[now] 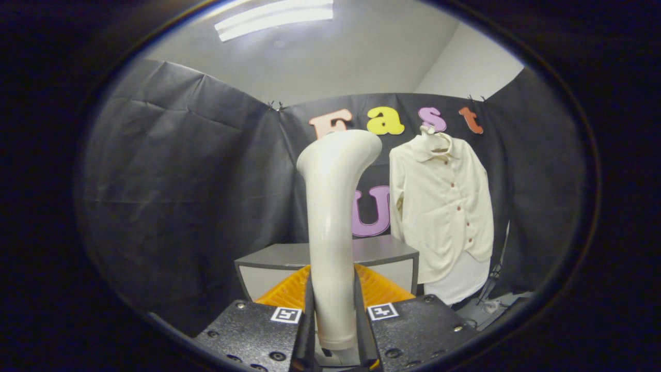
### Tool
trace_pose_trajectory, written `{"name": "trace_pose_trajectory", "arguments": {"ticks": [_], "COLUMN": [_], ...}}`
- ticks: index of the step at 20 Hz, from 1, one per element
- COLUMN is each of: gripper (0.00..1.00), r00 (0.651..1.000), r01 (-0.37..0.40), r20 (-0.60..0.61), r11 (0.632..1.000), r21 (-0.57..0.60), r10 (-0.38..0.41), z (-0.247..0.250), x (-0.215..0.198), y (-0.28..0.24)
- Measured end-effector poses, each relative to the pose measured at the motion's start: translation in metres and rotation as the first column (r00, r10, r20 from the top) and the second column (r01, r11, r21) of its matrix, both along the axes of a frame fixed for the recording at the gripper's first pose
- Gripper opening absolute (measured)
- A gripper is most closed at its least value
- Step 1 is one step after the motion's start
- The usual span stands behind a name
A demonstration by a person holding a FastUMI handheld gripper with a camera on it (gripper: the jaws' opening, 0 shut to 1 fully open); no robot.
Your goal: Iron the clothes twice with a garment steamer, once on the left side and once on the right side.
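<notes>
**A:** Gripper view, then. What did the gripper have?

**B:** The garment steamer, standing upright between the fingers. Both of them pressed on its pale handle low down, one on each side, narrow and clamped. The handle rose tall and straight, then flared and bent over to the right at its head.

**A:** And the head pointed where?

**B:** Toward the shirt, though the two were well apart. The shirt hung on a hanger against the booth's black cloth wall, beyond the fingers and off to the right of the steamer. Cream coloured, collar on top, a row of dark buttons running down the front, sleeves hanging loose at both sides.

**A:** Anything under it?

**B:** A white panel showed below the hem, possibly a board or another layer of cloth; the view was too warped there to tell which.

**A:** And just ahead of the fingers?

**B:** A ribbed orange thing lay right behind the handle, partly hidden by it. Beyond that stood a grey bench, with its top bare where it showed. Overhead, a ceiling light glowed above the cloth.
</notes>
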State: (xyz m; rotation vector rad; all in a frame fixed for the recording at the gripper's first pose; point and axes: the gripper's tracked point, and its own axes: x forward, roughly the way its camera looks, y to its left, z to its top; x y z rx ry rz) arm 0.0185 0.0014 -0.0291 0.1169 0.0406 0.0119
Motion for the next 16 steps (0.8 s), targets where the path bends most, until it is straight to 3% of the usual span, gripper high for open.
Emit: {"name": "trace_pose_trajectory", "arguments": {"ticks": [5,16], "gripper": [0.32,0.32], "r00": [1.000,0.999], "r01": [0.001,-0.033], "r20": [0.012,-0.031], "r11": [0.997,0.993], "r21": [-0.076,-0.110], "r10": [0.000,0.030], "z": [0.001,-0.014], "x": [-0.002,-0.005], "y": [0.011,0.030]}}
